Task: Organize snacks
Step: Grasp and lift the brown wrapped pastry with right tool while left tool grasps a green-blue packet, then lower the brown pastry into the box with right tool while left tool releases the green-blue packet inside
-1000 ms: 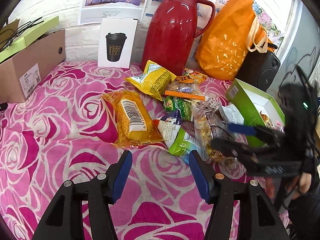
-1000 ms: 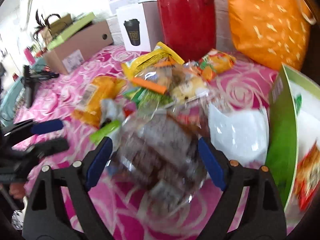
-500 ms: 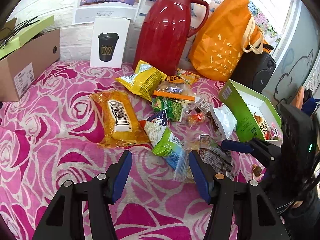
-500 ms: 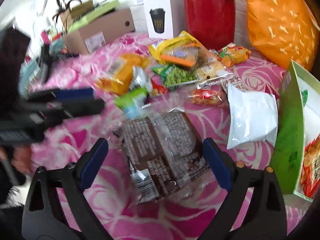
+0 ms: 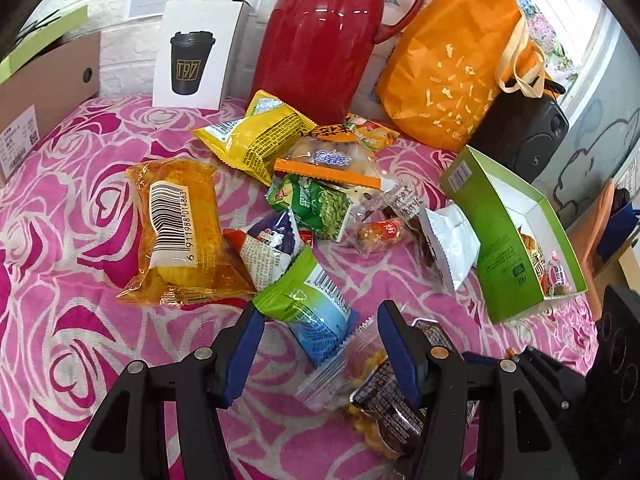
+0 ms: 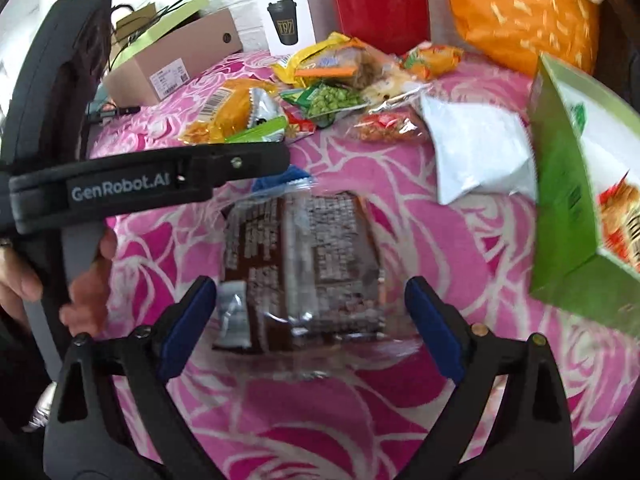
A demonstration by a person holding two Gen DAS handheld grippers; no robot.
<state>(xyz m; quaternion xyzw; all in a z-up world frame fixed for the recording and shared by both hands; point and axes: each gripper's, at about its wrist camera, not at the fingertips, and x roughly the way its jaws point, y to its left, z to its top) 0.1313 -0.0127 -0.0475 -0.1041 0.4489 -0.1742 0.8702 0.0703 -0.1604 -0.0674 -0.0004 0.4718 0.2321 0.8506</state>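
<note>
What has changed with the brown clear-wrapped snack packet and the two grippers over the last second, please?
The brown clear-wrapped snack packet has left the pile for the near cloth, beside the left gripper. The right gripper is open, straddling it. The open green cardboard box stayed put.

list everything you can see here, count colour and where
thermos: 1, red, back centre
tote bag: 1, orange, back right
speaker: 1, black, behind green box
cup box: 1, white, back left
cardboard box: 1, brown, far left
green box: 1, green, right, open, snacks inside
snack packets: about ten, mixed colours, piled mid-table
brown packet: 1, dark brown, clear-wrapped, between the right jaws
tablecloth: 1, pink rose print
left gripper: 1, black, blue pads, open
right gripper: 1, same, open
</note>
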